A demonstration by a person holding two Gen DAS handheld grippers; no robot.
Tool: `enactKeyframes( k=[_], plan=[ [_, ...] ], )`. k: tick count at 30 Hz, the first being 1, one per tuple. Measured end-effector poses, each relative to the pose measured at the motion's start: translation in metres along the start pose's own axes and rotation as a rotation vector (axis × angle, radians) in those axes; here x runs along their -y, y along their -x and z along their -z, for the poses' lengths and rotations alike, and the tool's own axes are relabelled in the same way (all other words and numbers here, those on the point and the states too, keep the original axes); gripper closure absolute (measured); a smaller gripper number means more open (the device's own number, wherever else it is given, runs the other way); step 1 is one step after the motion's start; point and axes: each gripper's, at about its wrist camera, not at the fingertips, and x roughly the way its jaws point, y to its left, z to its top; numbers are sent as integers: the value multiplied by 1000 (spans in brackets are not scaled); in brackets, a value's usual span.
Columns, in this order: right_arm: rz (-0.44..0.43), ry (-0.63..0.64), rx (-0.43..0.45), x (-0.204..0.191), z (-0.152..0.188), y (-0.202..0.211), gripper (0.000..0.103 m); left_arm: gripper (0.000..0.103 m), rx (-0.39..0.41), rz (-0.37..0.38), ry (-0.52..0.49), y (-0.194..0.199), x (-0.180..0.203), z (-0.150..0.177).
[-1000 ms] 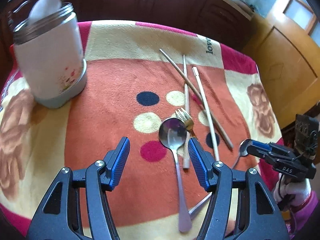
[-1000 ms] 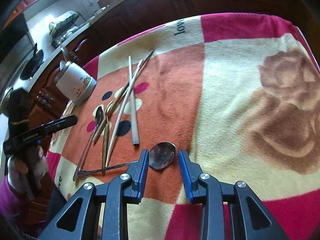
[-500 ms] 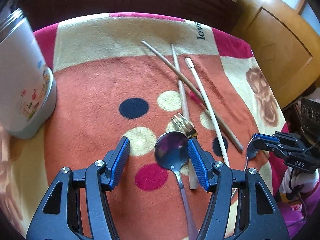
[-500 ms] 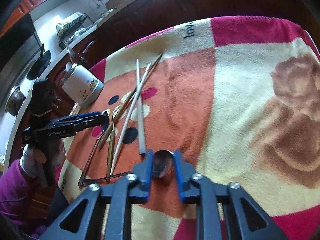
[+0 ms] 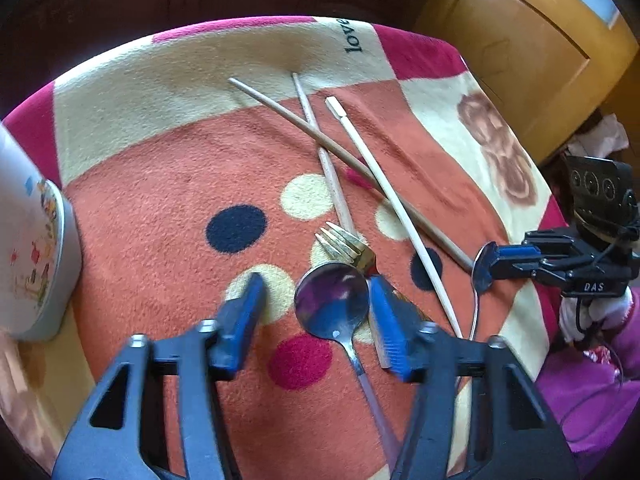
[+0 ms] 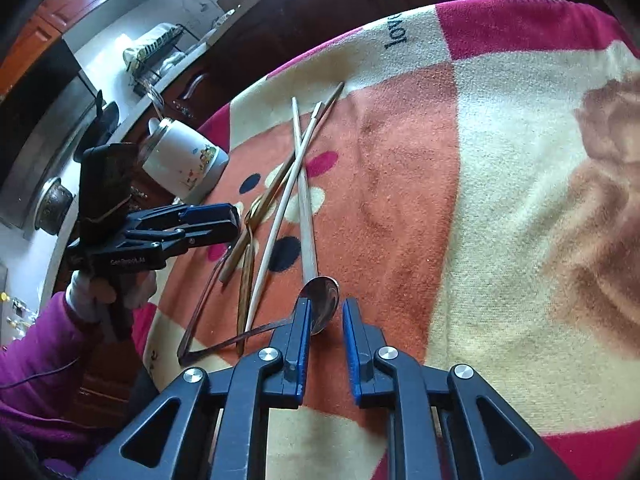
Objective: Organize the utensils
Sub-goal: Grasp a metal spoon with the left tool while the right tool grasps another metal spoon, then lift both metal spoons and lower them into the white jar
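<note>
While left gripper closes, jaws straddle spoon bowl, pads not yet touching it; handle runs back under gripper. Gold fork lies just beyond bowl, tines toward far edge of blanket. Three chopsticks crossed further out, mid-blanket. Right gripper opening slightly; second spoon between narrow jaws, tilted, left pad against bowl, other pad apart; grip uncertain. Jar stands near blanket's far left corner.
</note>
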Motion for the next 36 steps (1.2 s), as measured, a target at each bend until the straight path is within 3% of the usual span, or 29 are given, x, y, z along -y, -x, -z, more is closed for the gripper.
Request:
enactKeyframes(
  k=[2, 6, 11, 29, 36],
  plan=[
    [-10, -12, 13, 2, 0, -1, 89, 85, -18, 13, -1, -1, -3, -2],
    [0, 5, 38, -1, -1, -5, 94, 87, -22, 21, 4, -2, -6, -1],
    [22, 25, 42, -11, -8, -10, 96, 99, 20, -8, 46, 6, -3, 7],
    [90, 179, 191, -59, -47, 54, 100, 102, 262, -86, 233, 93, 0, 31],
    [118, 246, 244, -82, -66, 70, 99, 102, 360, -175, 250, 141, -5, 33]
  ],
)
